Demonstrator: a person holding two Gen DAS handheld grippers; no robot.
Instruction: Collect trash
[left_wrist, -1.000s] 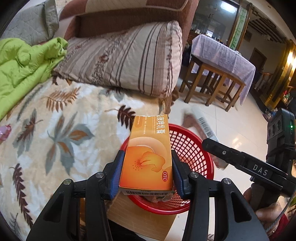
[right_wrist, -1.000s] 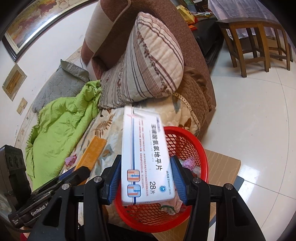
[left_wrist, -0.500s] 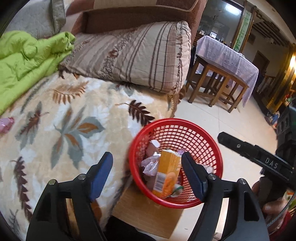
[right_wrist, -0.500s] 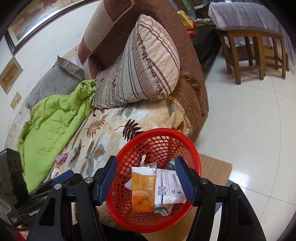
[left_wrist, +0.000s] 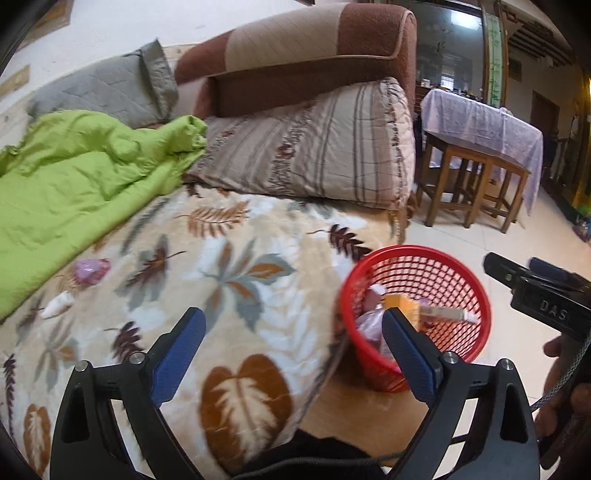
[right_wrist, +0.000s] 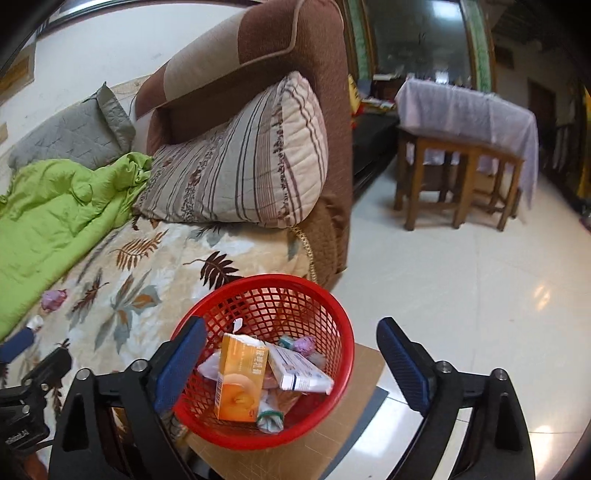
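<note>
A red mesh basket (right_wrist: 343, 354) (left_wrist: 476, 291) stands on a cardboard sheet (right_wrist: 332, 439) beside the bed. Inside lie an orange box (right_wrist: 236, 380), a white and blue box (right_wrist: 299, 373) and crumpled wrappers. My right gripper (right_wrist: 291, 354) hangs open above the basket, nothing between its fingers. My left gripper (left_wrist: 291, 343) is open over the leaf-print blanket (left_wrist: 236, 280), left of the basket. On the blanket lie a pink crumpled wrapper (left_wrist: 90, 269) (right_wrist: 53, 298) and a small white tube (left_wrist: 57, 304) (right_wrist: 35, 322).
A green quilt (left_wrist: 74, 184) covers the left of the bed. A striped pillow (left_wrist: 314, 147) leans on the brown headboard (left_wrist: 314, 55). Wooden stools and a cloth-covered table (right_wrist: 465, 122) stand on the tiled floor (right_wrist: 461, 277) at right. A hand holds the right gripper's handle (left_wrist: 569, 369).
Both grippers let go of their boxes, which now lie in the basket. Both opened wide, and the left one swung left over the blanket.
</note>
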